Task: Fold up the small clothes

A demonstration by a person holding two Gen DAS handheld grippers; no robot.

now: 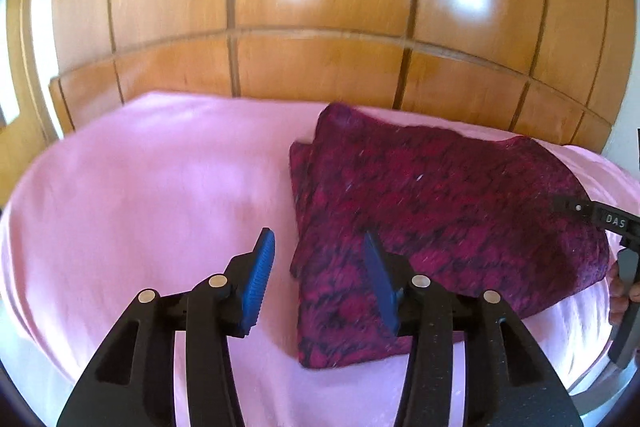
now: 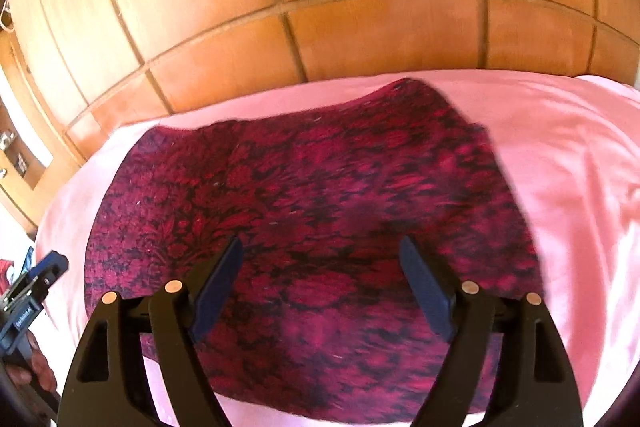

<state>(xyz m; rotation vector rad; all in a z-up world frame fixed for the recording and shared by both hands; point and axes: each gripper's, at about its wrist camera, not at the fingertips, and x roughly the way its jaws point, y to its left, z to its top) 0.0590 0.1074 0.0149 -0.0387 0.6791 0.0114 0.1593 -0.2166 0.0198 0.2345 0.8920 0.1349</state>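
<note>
Left wrist view: right gripper [image 1: 600, 217] body reads "DAS".

The garment [image 1: 420, 211] [image 2: 312, 211] is a magenta cloth with a dense black leafy pattern, folded into a thick, roughly rectangular pad. It lies flat on the pink sheet [image 1: 160, 187] [image 2: 560, 167]. In the left wrist view it fills the area from centre out toward 3 o'clock, layered edges showing along its 9 o'clock side. In the right wrist view it spreads across the middle, one corner reaching toward 12 o'clock.
</note>
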